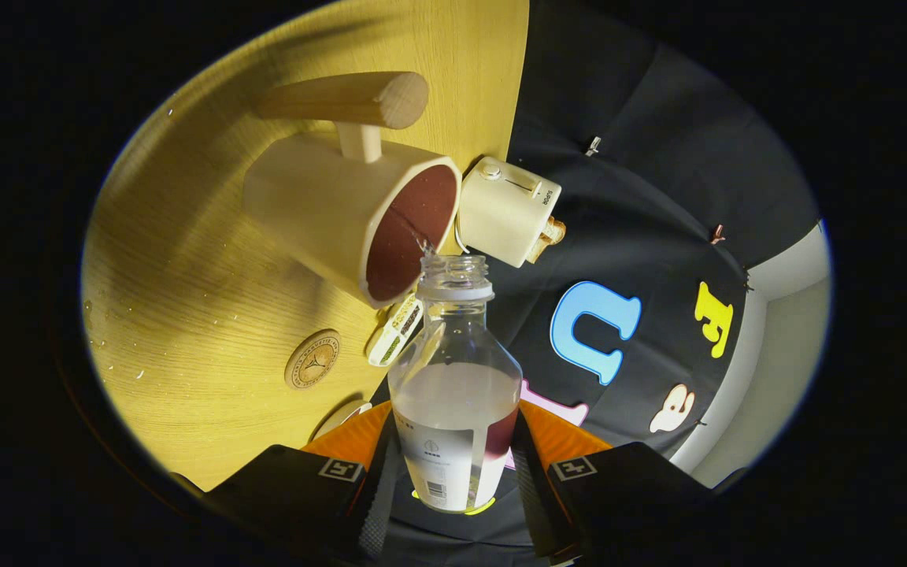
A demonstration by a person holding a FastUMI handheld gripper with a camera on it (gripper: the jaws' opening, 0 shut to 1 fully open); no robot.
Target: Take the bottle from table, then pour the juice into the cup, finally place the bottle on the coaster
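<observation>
Between the gripper [453,472] fingers, pinched on both sides: the open bottle [453,378], tipped with its mouth at the cup [359,216] rim, coaster [312,359] nearby on the tabletop [186,276].

The tool [453,480] clamps the uncapped bottle [453,378], its mouth at the cup [351,213] rim.

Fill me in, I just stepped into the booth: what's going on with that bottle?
A person's hand-held gripper is shut on the open bottle, one finger on each side, tipping it so its mouth sits at the rim of the cup. A thin stream is running into the cup, which already holds dark red juice. The round wooden coaster lies bare on the table beside the cup, so the bottle has not yet been set there.
</observation>
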